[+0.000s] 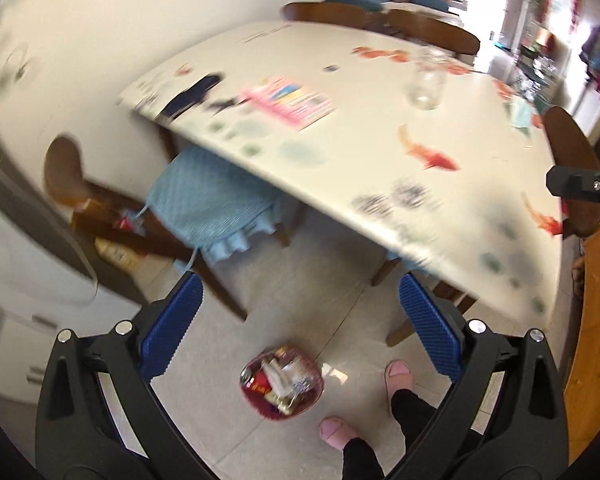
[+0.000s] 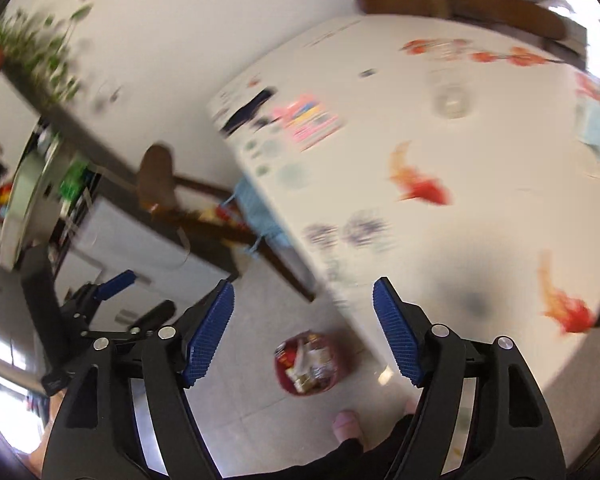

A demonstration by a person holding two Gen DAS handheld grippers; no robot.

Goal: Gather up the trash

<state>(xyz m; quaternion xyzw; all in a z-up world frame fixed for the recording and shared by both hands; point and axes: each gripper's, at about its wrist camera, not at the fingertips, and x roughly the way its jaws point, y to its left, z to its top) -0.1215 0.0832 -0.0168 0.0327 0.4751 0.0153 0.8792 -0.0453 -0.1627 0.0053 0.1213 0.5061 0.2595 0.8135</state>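
Both tongs tilt steeply down from above the desk [image 1: 380,92] edge, toward the floor. The left tongs [image 1: 300,320] gape wide with nothing between the blue pads; the right tongs [image 2: 303,326] likewise stand wide and empty. The red trash bin [image 1: 282,386], full of wrappers (contents blurred), sits on the tiled floor beside pink slippers [image 1: 398,374].

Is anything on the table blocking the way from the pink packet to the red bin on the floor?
Nothing visible does. The pink packet lies near the table edge, and the red bin sits on open floor below.
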